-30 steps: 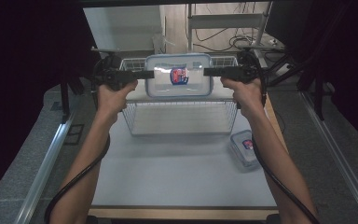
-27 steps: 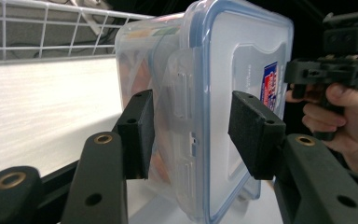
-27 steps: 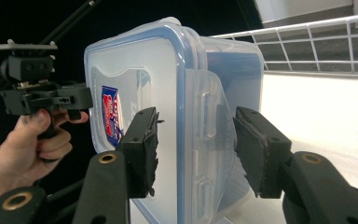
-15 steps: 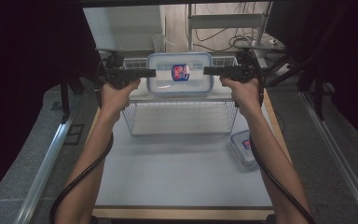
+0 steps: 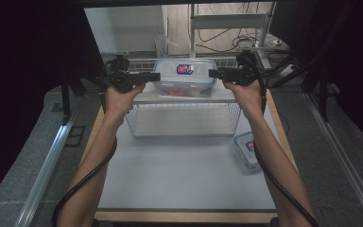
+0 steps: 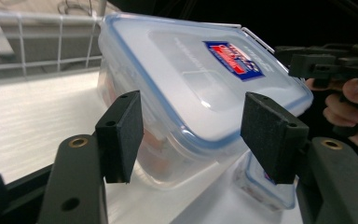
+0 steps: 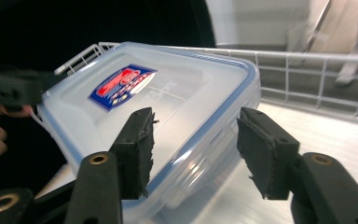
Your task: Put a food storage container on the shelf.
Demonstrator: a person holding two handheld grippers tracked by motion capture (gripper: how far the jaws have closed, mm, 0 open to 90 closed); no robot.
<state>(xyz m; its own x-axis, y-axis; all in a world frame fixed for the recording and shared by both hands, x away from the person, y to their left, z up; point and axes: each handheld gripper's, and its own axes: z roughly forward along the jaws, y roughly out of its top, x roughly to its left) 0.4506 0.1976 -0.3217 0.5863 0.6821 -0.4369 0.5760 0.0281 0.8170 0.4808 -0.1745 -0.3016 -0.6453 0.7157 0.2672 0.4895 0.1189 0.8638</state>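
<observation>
Atop the wire rack at the bench's far edge sits the lidded container, flanked by left gripper and right gripper, jaws wide, seemingly letting it rest there.

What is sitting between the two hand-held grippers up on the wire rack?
In the high view, a lidded plastic box sits between the left hand-held gripper and the right hand-held gripper.
</observation>
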